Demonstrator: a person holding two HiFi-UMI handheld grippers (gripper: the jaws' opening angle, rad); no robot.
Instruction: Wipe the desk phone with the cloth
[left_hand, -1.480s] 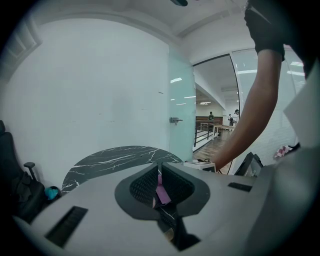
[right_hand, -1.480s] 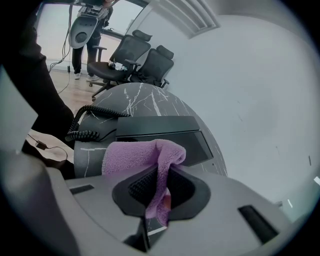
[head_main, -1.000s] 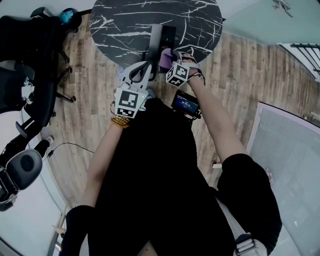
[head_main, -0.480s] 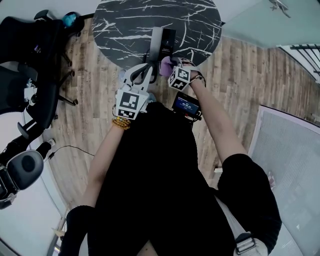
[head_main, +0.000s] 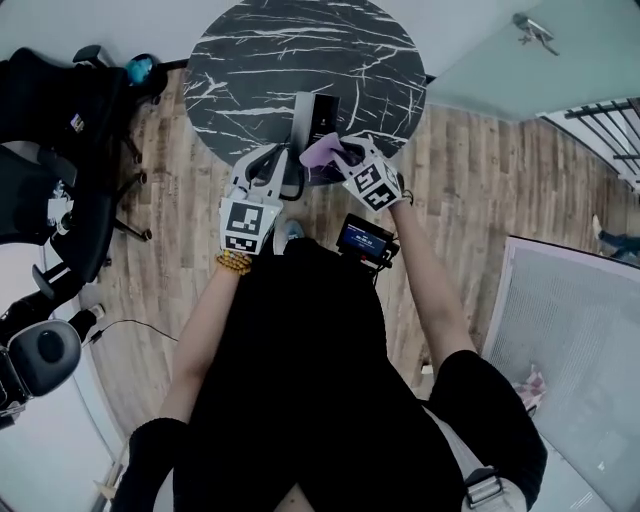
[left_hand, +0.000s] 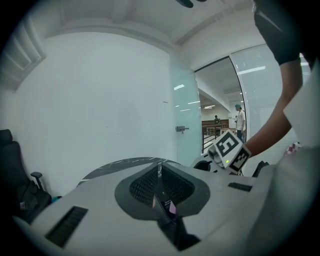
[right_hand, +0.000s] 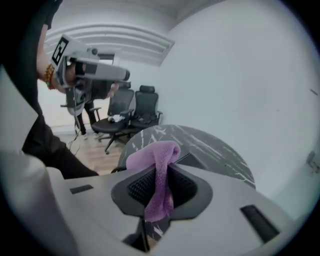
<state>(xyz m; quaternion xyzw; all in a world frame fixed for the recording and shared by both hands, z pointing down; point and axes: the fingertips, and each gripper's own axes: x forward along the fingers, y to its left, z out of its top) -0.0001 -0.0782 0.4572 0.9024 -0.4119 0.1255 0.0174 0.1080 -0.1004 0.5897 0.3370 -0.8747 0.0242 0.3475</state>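
The dark desk phone (head_main: 322, 118) with its grey handset lies near the front edge of the round black marble table (head_main: 250, 60). My right gripper (head_main: 343, 154) is shut on a purple cloth (head_main: 322, 150), which hangs just over the phone's near end. In the right gripper view the cloth (right_hand: 159, 172) bulges up between the jaws and droops in front of them. My left gripper (head_main: 272, 157) hovers at the table's edge just left of the phone, jaws together with nothing in them. In the left gripper view only a thin slit shows at the left gripper (left_hand: 160, 176).
Black office chairs (head_main: 50, 170) stand on the wood floor to the left and appear again as chairs (right_hand: 135, 112) in the right gripper view. A small screen device (head_main: 362, 240) hangs at the person's waist. A glass door (left_hand: 186, 125) is beyond the table.
Both grippers have moved forward to the table's edge. The right gripper carried the cloth up to the phone's near end. The left gripper stays shut.
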